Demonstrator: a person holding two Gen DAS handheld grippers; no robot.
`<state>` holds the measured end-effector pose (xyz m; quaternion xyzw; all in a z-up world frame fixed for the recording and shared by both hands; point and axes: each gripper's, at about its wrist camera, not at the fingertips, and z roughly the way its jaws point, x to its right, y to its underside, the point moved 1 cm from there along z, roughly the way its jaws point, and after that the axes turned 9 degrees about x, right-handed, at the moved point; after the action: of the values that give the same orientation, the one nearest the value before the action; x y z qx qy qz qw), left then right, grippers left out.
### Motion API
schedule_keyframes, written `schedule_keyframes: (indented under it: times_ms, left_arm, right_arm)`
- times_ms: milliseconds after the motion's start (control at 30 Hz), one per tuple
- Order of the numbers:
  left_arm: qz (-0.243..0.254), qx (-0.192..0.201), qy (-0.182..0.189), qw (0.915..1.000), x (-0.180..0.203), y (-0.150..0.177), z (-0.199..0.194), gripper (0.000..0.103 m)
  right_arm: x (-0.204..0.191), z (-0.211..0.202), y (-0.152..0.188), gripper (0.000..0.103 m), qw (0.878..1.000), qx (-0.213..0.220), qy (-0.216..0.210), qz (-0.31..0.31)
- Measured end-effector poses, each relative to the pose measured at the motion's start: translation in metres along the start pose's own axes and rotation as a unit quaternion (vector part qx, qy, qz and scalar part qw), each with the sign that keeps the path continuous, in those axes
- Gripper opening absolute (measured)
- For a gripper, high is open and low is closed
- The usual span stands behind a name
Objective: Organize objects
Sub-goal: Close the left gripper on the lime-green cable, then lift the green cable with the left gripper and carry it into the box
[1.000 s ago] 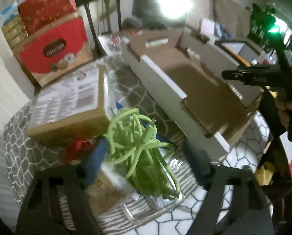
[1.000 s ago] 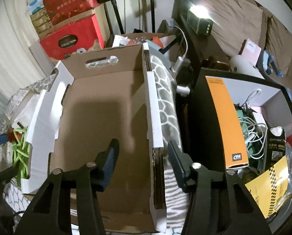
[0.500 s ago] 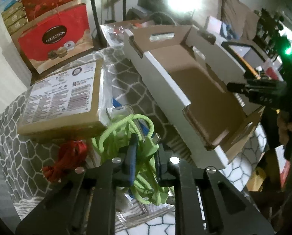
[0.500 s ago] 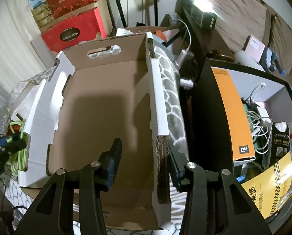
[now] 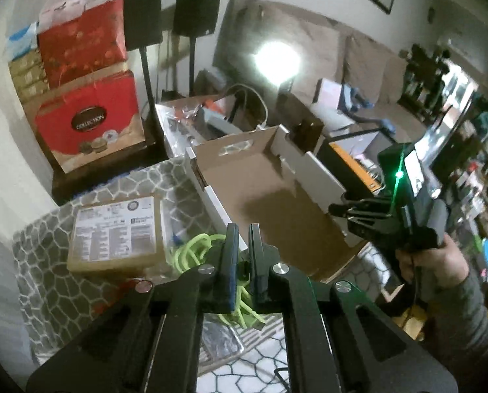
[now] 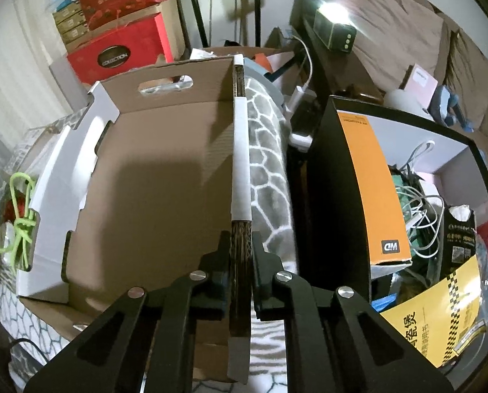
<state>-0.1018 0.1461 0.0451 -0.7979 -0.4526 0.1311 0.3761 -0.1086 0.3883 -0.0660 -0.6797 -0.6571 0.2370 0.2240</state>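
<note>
A bright green cord (image 5: 194, 249) hangs in a tangle from my left gripper (image 5: 240, 229), which is shut on it above the patterned cloth. The same green cord (image 6: 21, 222) shows at the far left of the right wrist view, just outside the box. The open cardboard box (image 6: 158, 177) is empty inside. My right gripper (image 6: 241, 237) is shut on the box's right wall, one finger inside and one outside. From the left wrist view the cardboard box (image 5: 276, 196) sits right of the cord, with the right gripper (image 5: 334, 209) on its far edge.
A flat brown parcel (image 5: 116, 229) with a white label lies left of the cord, and a clear plastic tray (image 5: 221, 344) lies under it. A black box (image 6: 358, 180) full of cables stands right of the cardboard box. Red gift boxes (image 5: 86, 121) are stacked behind.
The left jaws closed on the green cord and lifted it off the tray. The right jaws closed onto the box's right wall; that hand stayed in place.
</note>
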Motion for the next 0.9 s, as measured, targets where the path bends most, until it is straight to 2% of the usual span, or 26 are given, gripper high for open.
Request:
schedule_keyframes:
  times_ms: [100, 133, 200, 267, 300, 467, 533, 567, 600, 633, 700, 767, 800, 867, 900]
  left_arm:
    - [-0.005, -0.03, -0.023, 0.9993, -0.003, 0.007, 0.02, 0.007]
    - [-0.011, -0.041, -0.033, 0.9986, -0.008, 0.014, 0.029, 0.011]
    - [-0.025, -0.053, -0.038, 0.9976, -0.015, 0.025, 0.039, 0.031]
    - [-0.035, -0.061, -0.039, 0.9967, -0.019, 0.034, 0.049, 0.048]
    - [-0.04, -0.065, -0.038, 0.9964, -0.021, 0.037, 0.055, 0.053]
    - [-0.049, -0.088, -0.037, 0.9942, -0.022, 0.051, 0.078, 0.054]
    - [-0.058, -0.085, -0.027, 0.9943, -0.023, 0.056, 0.082, 0.052]
    - [-0.065, -0.083, -0.017, 0.9943, -0.024, 0.057, 0.082, 0.044]
    - [-0.079, -0.084, 0.006, 0.9933, -0.027, 0.058, 0.081, 0.031]
    - [-0.092, -0.086, 0.025, 0.9917, -0.029, 0.058, 0.081, 0.027]
    - [-0.093, -0.085, 0.025, 0.9918, -0.03, 0.059, 0.078, 0.023]
    - [-0.097, -0.086, 0.027, 0.9913, -0.033, 0.062, 0.077, 0.026]
    - [-0.102, -0.087, 0.03, 0.9906, -0.036, 0.064, 0.076, 0.038]
    - [-0.098, -0.086, 0.02, 0.9912, -0.038, 0.068, 0.076, 0.048]
    - [-0.094, -0.087, 0.015, 0.9917, -0.037, 0.067, 0.077, 0.05]
  right_arm:
    - [0.002, 0.0, 0.0, 0.009, 1.0, -0.002, -0.002, 0.006]
    - [0.002, -0.001, 0.001, 0.009, 1.0, -0.002, -0.002, 0.006]
    - [0.001, 0.0, 0.0, 0.009, 1.0, -0.002, -0.001, 0.004]
    - [0.0, 0.0, 0.001, 0.01, 1.0, -0.003, 0.0, 0.002]
    - [0.0, 0.001, 0.002, 0.01, 1.0, -0.004, 0.0, 0.002]
    - [0.001, 0.002, 0.004, 0.01, 1.0, -0.007, -0.004, 0.008]
    - [0.001, 0.003, 0.005, 0.011, 1.0, -0.008, -0.003, 0.009]
    - [0.0, 0.003, 0.005, 0.011, 1.0, -0.007, -0.003, 0.009]
    - [0.0, 0.003, 0.005, 0.011, 1.0, -0.008, -0.004, 0.01]
    - [0.0, 0.003, 0.005, 0.011, 1.0, -0.008, -0.004, 0.01]
    - [0.0, 0.003, 0.005, 0.011, 1.0, -0.009, -0.002, 0.008]
    - [-0.001, 0.003, 0.005, 0.011, 1.0, -0.009, -0.003, 0.009]
    - [-0.001, 0.003, 0.005, 0.011, 1.0, -0.009, -0.004, 0.009]
    - [-0.001, 0.004, 0.006, 0.011, 1.0, -0.009, -0.003, 0.008]
    - [-0.001, 0.004, 0.006, 0.011, 1.0, -0.01, -0.003, 0.008]
